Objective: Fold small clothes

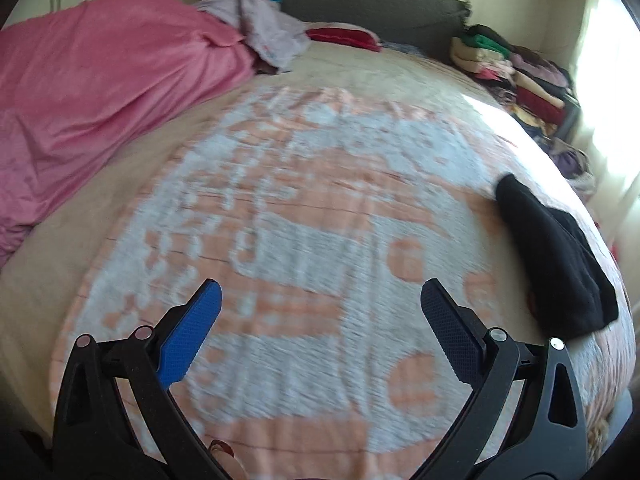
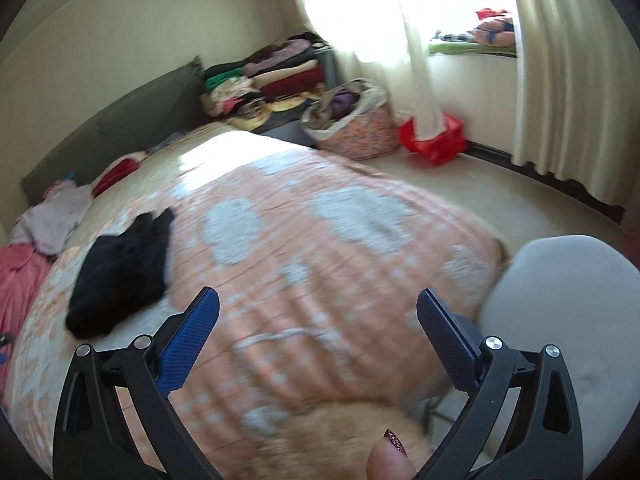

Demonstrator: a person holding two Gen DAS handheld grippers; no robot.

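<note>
A black folded garment (image 1: 556, 256) lies on the orange and white bedspread (image 1: 304, 216), at the right in the left wrist view and at the left in the right wrist view (image 2: 120, 268). My left gripper (image 1: 320, 292) is open and empty above the bedspread, well left of the garment. My right gripper (image 2: 318, 300) is open and empty above the bedspread (image 2: 320, 240), to the right of the garment. Both views are blurred by motion.
A pink blanket (image 1: 100, 92) and a pale crumpled cloth (image 1: 268, 28) lie at the bed's head. Stacked folded clothes (image 2: 264, 84), a laundry basket (image 2: 352, 120) and a red box (image 2: 434, 136) stand beside the bed. A grey chair (image 2: 560, 320) is at the right.
</note>
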